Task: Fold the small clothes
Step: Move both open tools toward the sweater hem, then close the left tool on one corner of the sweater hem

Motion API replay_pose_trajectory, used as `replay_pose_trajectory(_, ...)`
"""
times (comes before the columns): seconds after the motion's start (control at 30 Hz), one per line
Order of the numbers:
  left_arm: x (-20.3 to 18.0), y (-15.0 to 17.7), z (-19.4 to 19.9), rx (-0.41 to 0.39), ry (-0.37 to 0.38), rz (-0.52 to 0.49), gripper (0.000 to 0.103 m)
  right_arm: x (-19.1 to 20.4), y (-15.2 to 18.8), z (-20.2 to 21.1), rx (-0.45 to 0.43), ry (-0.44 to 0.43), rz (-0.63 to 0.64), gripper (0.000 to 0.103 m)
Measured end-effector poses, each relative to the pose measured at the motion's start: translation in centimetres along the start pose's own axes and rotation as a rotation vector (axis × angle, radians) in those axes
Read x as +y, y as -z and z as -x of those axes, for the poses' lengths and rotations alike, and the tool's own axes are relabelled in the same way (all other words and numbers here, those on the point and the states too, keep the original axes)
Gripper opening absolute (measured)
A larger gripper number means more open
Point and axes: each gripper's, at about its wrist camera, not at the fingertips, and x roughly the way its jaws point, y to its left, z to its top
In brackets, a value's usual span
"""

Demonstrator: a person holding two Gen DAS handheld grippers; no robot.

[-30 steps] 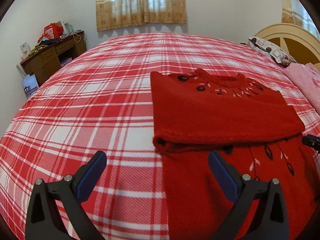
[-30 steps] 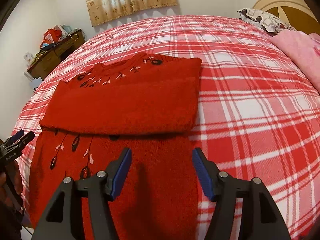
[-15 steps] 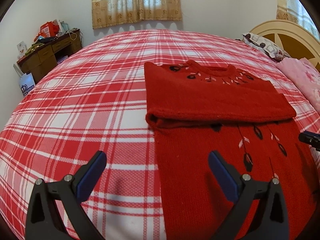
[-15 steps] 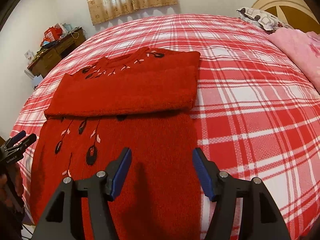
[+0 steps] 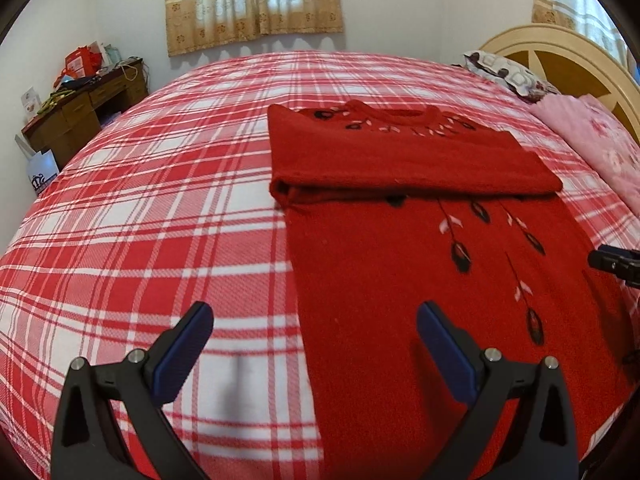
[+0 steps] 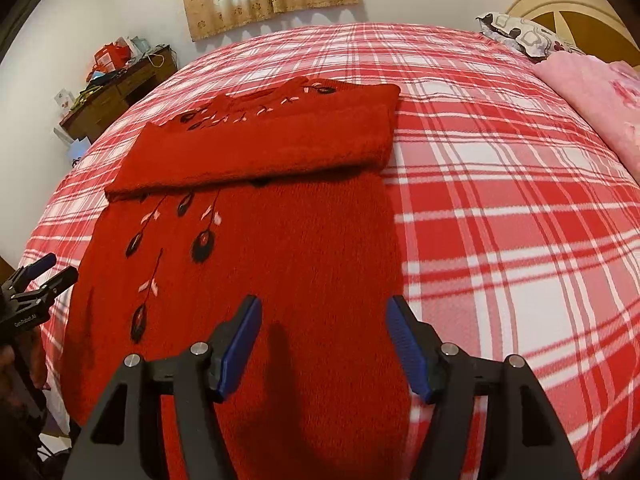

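Red sweater (image 5: 400,280) flat on the plaid bed (image 5: 160,200), sleeves folded across the chest; both grippers hover above its hem end.

Left gripper (image 5: 314,344): jaws wide apart, nothing between the pads, straddling the sweater's left edge. Right gripper (image 6: 322,344): jaws about half open, empty, over the sweater's right edge. Sweater's collar points to the curtained window (image 5: 256,0); a pink quilt (image 6: 592,92) lies well right of the sweater.

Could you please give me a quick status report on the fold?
Left gripper, right gripper: jaws open, empty. Red sweater flat, sleeves folded across. Nothing in the way.
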Motion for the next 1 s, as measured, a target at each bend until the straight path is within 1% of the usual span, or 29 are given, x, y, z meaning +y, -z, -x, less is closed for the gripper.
replay_pose_trajectory(0.23, -0.6, 1.7, 1.1, 0.015, 0.017, -0.027, 0.103, 0.7, 2.0, 0.8, 0.017, -0.003, 0.029, 0.067)
replay_pose_trajectory(0.4, -1.2, 2.9, 2.0, 0.029, 0.02, -0.071, 0.103, 0.8, 3.2, 1.7, 0.013, -0.009, 0.028, 0.067)
replay_pose_trajectory(0.5, -1.2, 3.4, 2.6, 0.037, 0.025, -0.073, 0.103, 0.9, 3.9, 2.1, 0.011, -0.01, 0.034, 0.067)
replay_pose_trajectory(0.7, -0.4, 5.3, 4.0, 0.058, 0.044, -0.065, 0.103, 0.9, 5.3, 2.8, -0.005, -0.018, 0.029, 0.067)
replay_pose_trajectory(0.8, 0.2, 6.6, 4.6, 0.087, 0.064, -0.045, 0.099, 1.0, 5.9, 3.0, -0.021, -0.01, 0.035, 0.067)
replay_pose_trajectory(0.87, 0.3, 7.4, 5.0, 0.113, 0.087, -0.037, 0.093, 1.2, 6.2, 3.1, -0.03, -0.006, 0.039, 0.067)
replay_pose_trajectory(0.93, 0.3, 8.2, 5.4, 0.13, 0.109, -0.025, 0.089, 1.4, 6.4, 3.3, -0.038, -0.007, 0.043, 0.067)
replay_pose_trajectory(1.0, 0.0, 9.1, 5.7, 0.15, 0.129, -0.02, 0.087, 1.4, 6.5, 3.3, -0.042, -0.01, 0.042, 0.068)
